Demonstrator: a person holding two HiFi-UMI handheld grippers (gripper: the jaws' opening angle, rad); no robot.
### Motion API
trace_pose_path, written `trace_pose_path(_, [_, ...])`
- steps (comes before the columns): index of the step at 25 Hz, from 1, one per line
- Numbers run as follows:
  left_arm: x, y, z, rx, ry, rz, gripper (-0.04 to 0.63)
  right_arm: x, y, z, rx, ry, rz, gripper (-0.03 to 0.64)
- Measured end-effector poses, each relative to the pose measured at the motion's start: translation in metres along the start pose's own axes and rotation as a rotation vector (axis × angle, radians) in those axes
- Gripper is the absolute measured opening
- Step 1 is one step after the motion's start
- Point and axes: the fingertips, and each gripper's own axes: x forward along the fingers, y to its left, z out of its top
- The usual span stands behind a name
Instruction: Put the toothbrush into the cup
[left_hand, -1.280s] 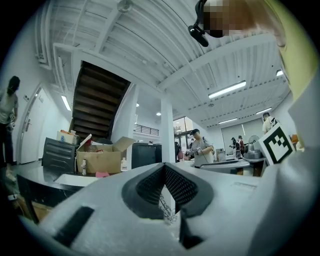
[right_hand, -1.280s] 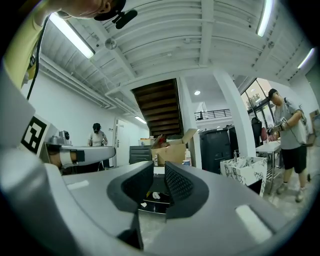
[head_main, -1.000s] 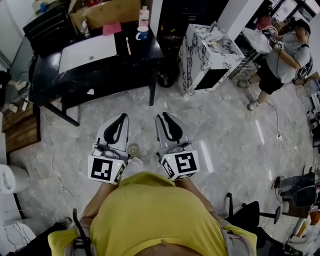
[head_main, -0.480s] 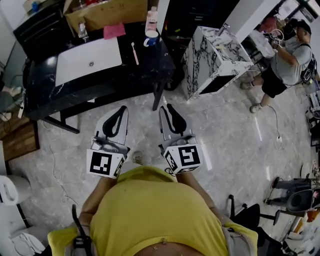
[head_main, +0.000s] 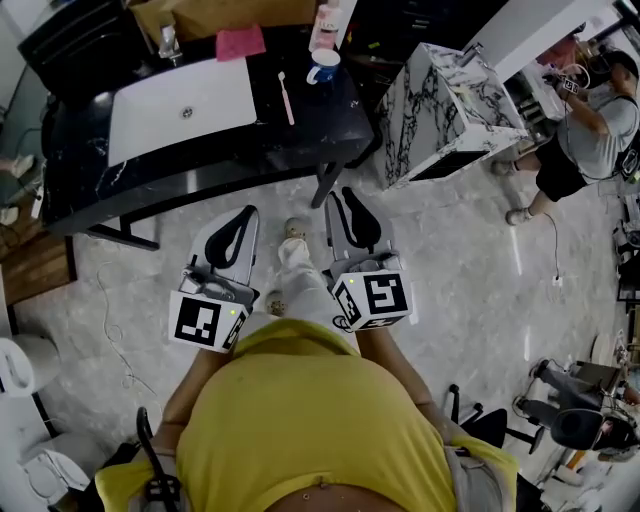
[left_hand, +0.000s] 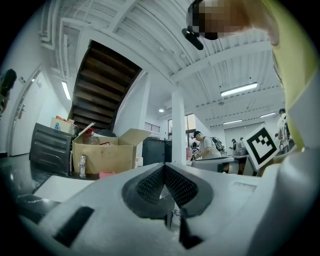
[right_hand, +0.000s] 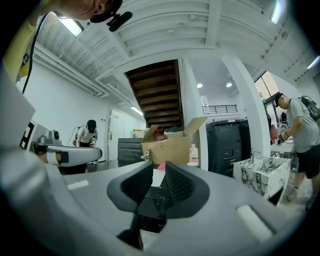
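Note:
A pink toothbrush (head_main: 287, 97) lies on the black table (head_main: 200, 150), just right of a white basin (head_main: 185, 105). The blue-and-white cup (head_main: 322, 68) stands behind it near the table's right end; in the right gripper view the cup (right_hand: 192, 164) shows far ahead. Both grippers are held level over the floor, short of the table's front edge. My left gripper (head_main: 249, 212) is shut, its tips meeting with nothing between them (left_hand: 164, 166). My right gripper (head_main: 338, 196) stands open with a narrow empty gap (right_hand: 160, 167).
A bottle (head_main: 327, 20), a pink cloth (head_main: 240, 42), a faucet (head_main: 168, 42) and a cardboard box (head_main: 220, 12) sit at the table's back. A marble-patterned cabinet (head_main: 440, 100) stands right of the table. Another person (head_main: 590, 120) works at the far right.
I have walked toward the table: it and its things have drawn closer in the head view. Both grippers moved forward together, their jaws looking unchanged.

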Motion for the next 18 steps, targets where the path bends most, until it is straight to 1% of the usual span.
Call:
trace_pose_path(3, [0.011,0.018,-0.007,-0.003,0.013,0.019,0.002,0.032,-0.004,-0.004,0.001,0.009,0.027,0.087])
trace_pose_path(8, [0.045,0.059,-0.007,-0.008,0.005,0.065,0.002,0.097,-0.012,-0.012,0.003,0.032,0.086,0.087])
trace_pose_path(11, [0.074,0.086,-0.005,-0.016,0.003,0.099,0.002,0.138,-0.021,-0.014,-0.003,0.059,0.124,0.087])
trace_pose_path(15, [0.118,0.116,-0.004,-0.035,0.010,0.150,0.002,0.191,-0.041,-0.022,-0.036,0.113,0.187,0.087])
trace_pose_path(18, [0.153,0.136,-0.002,-0.033,0.021,0.172,0.002,0.231,-0.058,-0.030,-0.050,0.151,0.220,0.087])
